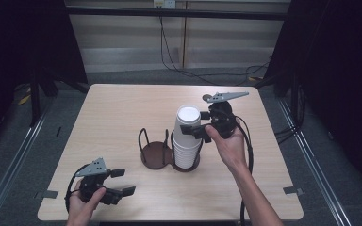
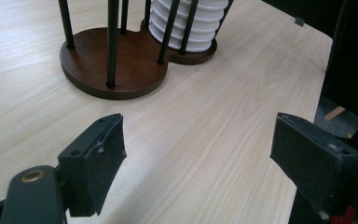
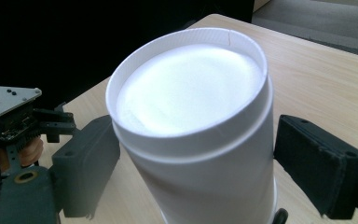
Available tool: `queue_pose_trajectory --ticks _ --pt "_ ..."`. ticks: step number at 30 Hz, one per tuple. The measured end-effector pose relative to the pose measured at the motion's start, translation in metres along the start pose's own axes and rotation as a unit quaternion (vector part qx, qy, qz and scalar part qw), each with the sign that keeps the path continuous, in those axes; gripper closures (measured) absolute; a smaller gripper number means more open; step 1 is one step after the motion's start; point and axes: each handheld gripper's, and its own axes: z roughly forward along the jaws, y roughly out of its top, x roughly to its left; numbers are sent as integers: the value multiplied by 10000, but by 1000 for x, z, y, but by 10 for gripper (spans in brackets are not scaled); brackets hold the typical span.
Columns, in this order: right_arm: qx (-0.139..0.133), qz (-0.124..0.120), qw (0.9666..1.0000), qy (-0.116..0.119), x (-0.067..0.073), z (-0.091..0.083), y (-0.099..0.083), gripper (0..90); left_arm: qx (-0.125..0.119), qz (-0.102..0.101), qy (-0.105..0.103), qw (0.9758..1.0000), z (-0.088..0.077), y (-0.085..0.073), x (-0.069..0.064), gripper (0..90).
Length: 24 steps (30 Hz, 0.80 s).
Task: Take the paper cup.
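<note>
While your right gripper [image 1: 199,132] straddles the top white cup [image 3: 191,135] of the ribbed stack [image 1: 187,141] at the table's [image 1: 122,103] centre, contact at its 3 o'clock pad is unclear, and your left gripper [image 1: 120,181], spread and holding nothing, sits at 7 o'clock from the dark wire-and-wood rack [image 1: 155,153].

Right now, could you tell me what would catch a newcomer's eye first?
The tall stack of white cups stands upside down in the right ring of a dark wooden holder mid-table. The right hand-held gripper brackets its top cup, while the left hand-held gripper waits open near the table's front-left corner.
</note>
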Motion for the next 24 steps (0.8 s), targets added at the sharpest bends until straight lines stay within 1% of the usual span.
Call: queue_pose_trajectory --ticks 3,4,5,8,9,10,11,13,15,18,20,22,24 --pt "19 9 10000 2 -1 3 0 143 30 -17 -22 10000 1 -1 0 174" --pt "38 10 10000 -6 -1 4 0 143 56 6 -22 10000 1 0 0 174" --pt "52 -20 10000 -26 -1 5 1 143 63 6 -36 10000 1 0 0 174" --pt "59 -43 10000 -39 -1 8 2 144 56 8 -102 9999 2 0 0 174" --pt "53 -59 10000 -47 -1 9 2 144 25 42 -144 9999 2 0 -1 174" --pt "48 -44 10000 -18 -2 10 3 142 20 48 -167 9998 2 1 -1 174" --pt "84 -52 9999 -32 -1 12 4 144 24 55 -182 9998 2 1 -1 174" --pt "122 -83 9999 -55 -1 13 5 144 45 71 -121 9999 2 0 -2 174" --pt "134 -124 9998 -108 1 15 7 145 56 29 -176 9998 2 0 -1 174" --pt "153 -135 9996 -174 3 16 8 154 42 38 -161 9999 2 0 -1 174" --pt "177 -186 9994 -211 3 17 8 162 58 30 -178 9998 2 0 -1 174" --pt "160 -185 9995 -201 3 18 8 164 81 23 -116 9999 2 0 -1 174" --pt "121 -207 9995 -226 4 18 7 171 107 -1 -202 9997 2 0 -1 174"
